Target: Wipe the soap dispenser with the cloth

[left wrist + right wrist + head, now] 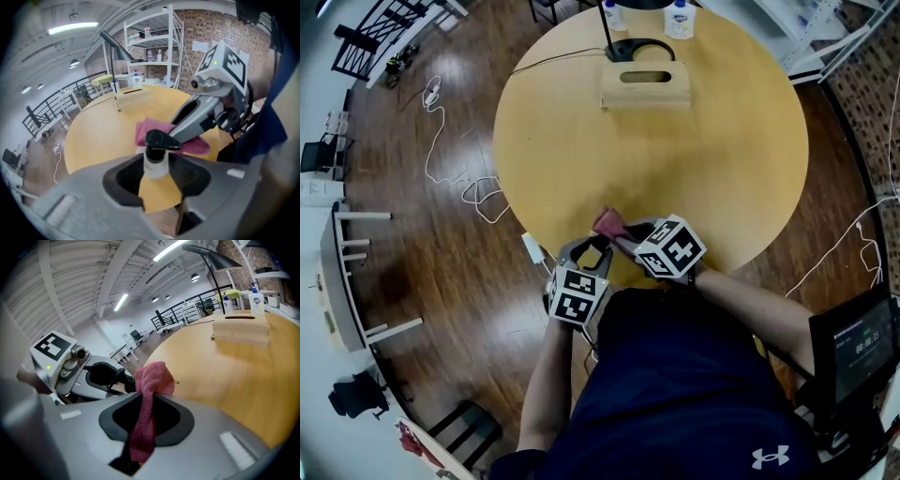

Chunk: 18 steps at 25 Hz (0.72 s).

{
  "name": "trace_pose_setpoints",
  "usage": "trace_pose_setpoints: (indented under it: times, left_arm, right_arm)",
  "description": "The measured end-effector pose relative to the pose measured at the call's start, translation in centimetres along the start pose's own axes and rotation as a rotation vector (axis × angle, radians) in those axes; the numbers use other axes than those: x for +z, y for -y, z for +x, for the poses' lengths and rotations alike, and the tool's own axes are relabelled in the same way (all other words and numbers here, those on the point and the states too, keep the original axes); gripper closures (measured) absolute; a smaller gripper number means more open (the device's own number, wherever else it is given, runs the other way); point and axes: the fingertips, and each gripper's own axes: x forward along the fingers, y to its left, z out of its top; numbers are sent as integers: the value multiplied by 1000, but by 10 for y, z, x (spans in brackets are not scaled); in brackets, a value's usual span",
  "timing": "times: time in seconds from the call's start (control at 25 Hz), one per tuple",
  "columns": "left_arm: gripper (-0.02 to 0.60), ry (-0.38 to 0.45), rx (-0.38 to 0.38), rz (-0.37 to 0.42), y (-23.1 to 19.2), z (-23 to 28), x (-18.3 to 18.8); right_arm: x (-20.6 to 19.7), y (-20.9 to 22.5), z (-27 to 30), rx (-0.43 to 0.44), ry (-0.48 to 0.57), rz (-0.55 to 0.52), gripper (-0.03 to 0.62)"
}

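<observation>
L gripper (157,166) fingers pinching dispenser (161,139) neck, R gripper (147,411) fingers clamped on cloth (152,378), cloth bunch just beyond L fingers

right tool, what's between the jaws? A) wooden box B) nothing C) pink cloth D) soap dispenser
C: the right gripper view shows the pink cloth pinched between the jaws of the right tool, while the soap dispenser stands between the jaws of the left tool.
</observation>
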Motion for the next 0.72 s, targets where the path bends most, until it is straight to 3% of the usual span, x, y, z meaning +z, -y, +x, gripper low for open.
trace_pose_setpoints:
  times: [0.2,0.36,0.48,0.6,0.72]
  left_arm:
    - [423,27,-1,-42,-2,0,-3]
    - [454,15,-58,78,-5,0,-4]
    - [429,-24,-38,117,-12,-4,-9]
    - [402,-17,10,19,-12,-10,-14]
    - [398,43,22,-114,-5,-13,-12]
  right_arm:
    - [31,7,26,-12,14,-28,522]
    - [39,9,38,30,-18,-84,522]
    - [29,4,29,44,-12,-74,523]
    - [12,0,22,48,1,-45,523]
    - [1,-4,17,46,-14,-29,523]
